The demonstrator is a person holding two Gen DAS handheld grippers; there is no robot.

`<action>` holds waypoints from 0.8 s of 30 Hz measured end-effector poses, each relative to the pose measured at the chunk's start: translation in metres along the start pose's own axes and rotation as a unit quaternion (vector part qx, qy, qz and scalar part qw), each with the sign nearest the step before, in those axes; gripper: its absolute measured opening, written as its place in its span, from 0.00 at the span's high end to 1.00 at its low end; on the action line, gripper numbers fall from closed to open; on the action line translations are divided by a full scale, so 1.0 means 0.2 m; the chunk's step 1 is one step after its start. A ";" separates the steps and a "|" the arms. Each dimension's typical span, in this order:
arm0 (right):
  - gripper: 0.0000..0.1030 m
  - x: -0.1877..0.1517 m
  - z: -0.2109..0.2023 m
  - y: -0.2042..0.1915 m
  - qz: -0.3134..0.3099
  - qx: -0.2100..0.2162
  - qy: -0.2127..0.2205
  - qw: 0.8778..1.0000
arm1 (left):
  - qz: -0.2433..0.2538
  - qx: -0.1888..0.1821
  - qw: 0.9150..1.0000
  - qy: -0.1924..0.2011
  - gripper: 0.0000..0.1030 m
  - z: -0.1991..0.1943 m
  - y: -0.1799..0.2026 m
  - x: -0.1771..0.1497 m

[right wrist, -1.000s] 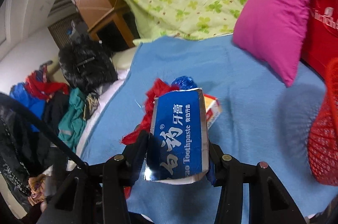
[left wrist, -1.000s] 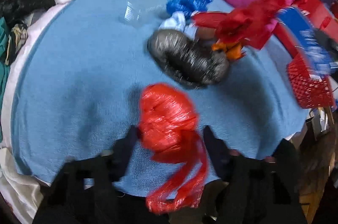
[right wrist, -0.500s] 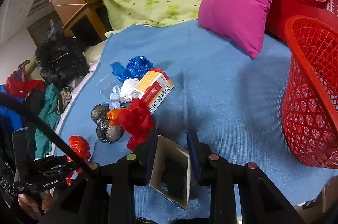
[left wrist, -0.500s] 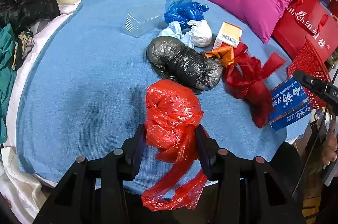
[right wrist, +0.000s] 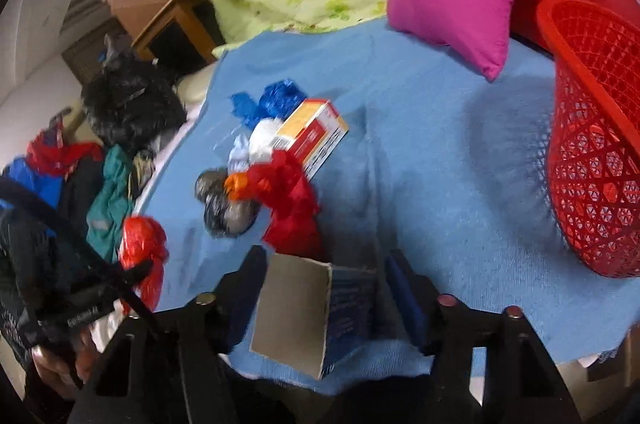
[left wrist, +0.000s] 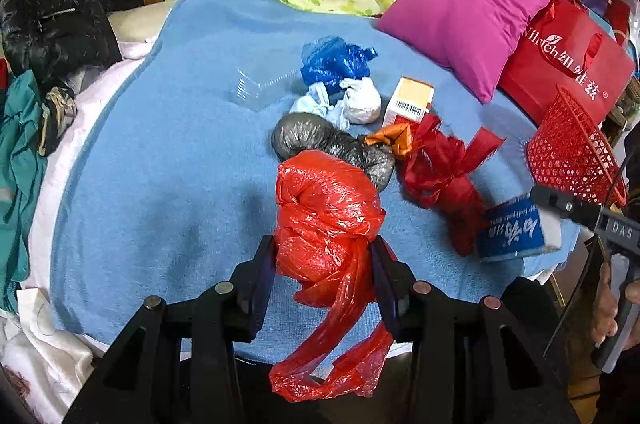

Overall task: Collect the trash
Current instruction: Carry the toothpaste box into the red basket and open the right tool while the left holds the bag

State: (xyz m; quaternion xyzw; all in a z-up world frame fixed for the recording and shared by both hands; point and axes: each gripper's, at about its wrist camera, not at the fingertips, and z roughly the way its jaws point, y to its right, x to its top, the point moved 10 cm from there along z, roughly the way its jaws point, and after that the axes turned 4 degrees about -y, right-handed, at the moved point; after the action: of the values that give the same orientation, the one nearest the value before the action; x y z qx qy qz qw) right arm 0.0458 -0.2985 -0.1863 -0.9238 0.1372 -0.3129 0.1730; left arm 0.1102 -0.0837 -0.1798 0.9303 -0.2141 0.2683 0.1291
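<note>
Nearest, the left hand-held gripper (left wrist: pixel 324 264) pinches a knotted red plastic bag (left wrist: pixel 326 208), whose loose tail hangs below the jaws and could snag or slip free on the way over. The right hand-held gripper (right wrist: pixel 326 298) has just been opening around the blue toothpaste box (right wrist: pixel 316 308), which sits loose between the jaws at the near edge of the blue blanket (right wrist: pixel 432 160) on the bed; let go here, I reckon it tips off the edge instead of reaching the red basket (right wrist: pixel 592 152). Farther back, the black bag (left wrist: pixel 332 148), red ribbon (left wrist: pixel 444 172) and orange carton (left wrist: pixel 412 98) lie bunched together, so a grab there could drag neighbours along.
</note>
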 end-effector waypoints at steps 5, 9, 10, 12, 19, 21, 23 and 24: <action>0.54 -0.08 -0.05 -0.04 -0.009 0.000 -0.026 1.000 | 0.005 0.006 1.000 0.010 0.54 -0.05 0.00 0.00; 0.55 -0.16 -0.10 -0.04 -0.003 0.008 -0.043 0.999 | 0.006 0.006 1.000 0.015 0.54 -0.07 0.00 0.00; 0.55 -0.18 -0.11 -0.04 -0.002 0.007 -0.046 0.999 | 0.007 0.006 1.000 0.016 0.54 -0.08 0.00 0.00; 0.55 -0.22 -0.11 -0.04 0.004 0.007 -0.056 0.998 | 0.008 0.004 1.000 0.019 0.54 -0.09 0.01 0.00; 0.51 -0.29 -0.05 -0.05 0.016 0.013 -0.083 0.996 | 0.010 0.001 1.000 0.025 0.54 -0.12 0.02 0.00; 0.47 -0.30 -0.01 -0.05 0.031 0.025 -0.091 0.995 | 0.010 -0.001 1.000 0.026 0.54 -0.13 0.02 0.00; 0.41 -0.31 0.04 -0.07 0.045 0.034 -0.097 0.994 | 0.008 -0.001 1.000 0.027 0.54 -0.14 0.02 0.00; 0.41 -0.31 0.06 -0.07 0.047 0.036 -0.101 0.993 | 0.008 -0.001 1.000 0.027 0.54 -0.14 0.02 0.00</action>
State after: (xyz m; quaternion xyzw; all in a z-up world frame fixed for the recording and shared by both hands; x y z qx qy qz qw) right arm 0.0079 -0.2593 -0.2231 -0.9365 0.1507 -0.2140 0.2335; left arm 0.0960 -0.0763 -0.1558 0.9207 -0.2184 0.2945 0.1336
